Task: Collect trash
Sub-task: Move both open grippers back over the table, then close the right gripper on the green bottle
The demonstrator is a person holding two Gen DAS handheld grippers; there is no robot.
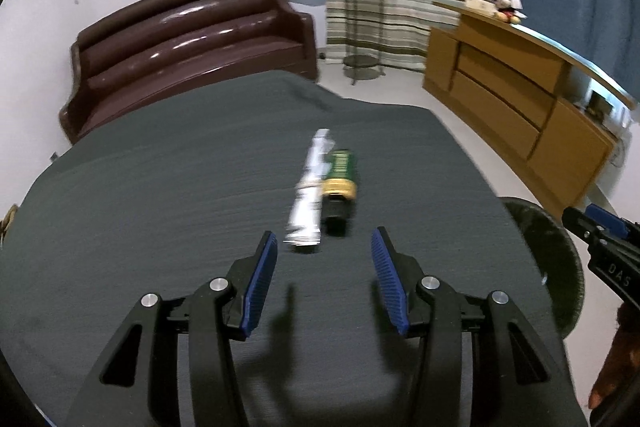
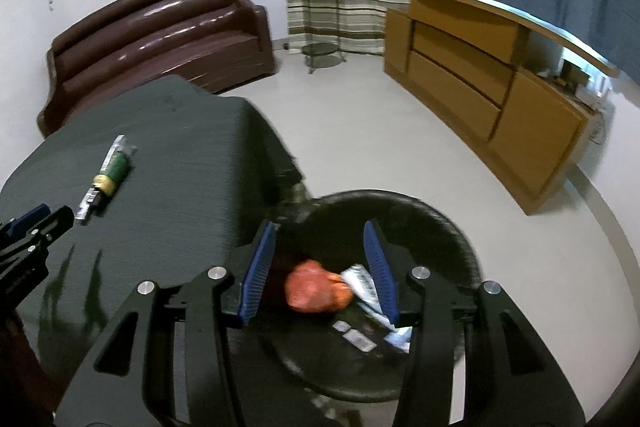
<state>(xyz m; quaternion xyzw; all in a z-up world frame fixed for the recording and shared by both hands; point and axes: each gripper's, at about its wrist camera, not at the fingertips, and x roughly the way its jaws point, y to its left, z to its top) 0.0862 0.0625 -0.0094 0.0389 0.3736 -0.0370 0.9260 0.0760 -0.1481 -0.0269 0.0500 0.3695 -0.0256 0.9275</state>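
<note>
You are bringing the left gripper (image 1: 324,247), fingers spread and empty, toward the green bottle (image 1: 340,175) and the silver wrapper (image 1: 310,187) lying side by side on the dark surface (image 1: 160,187). Line up on one piece only, and straddle it before squeezing. Your right gripper (image 2: 320,267) is hanging over the bin (image 2: 460,239), fingers released and holding nothing.
</note>
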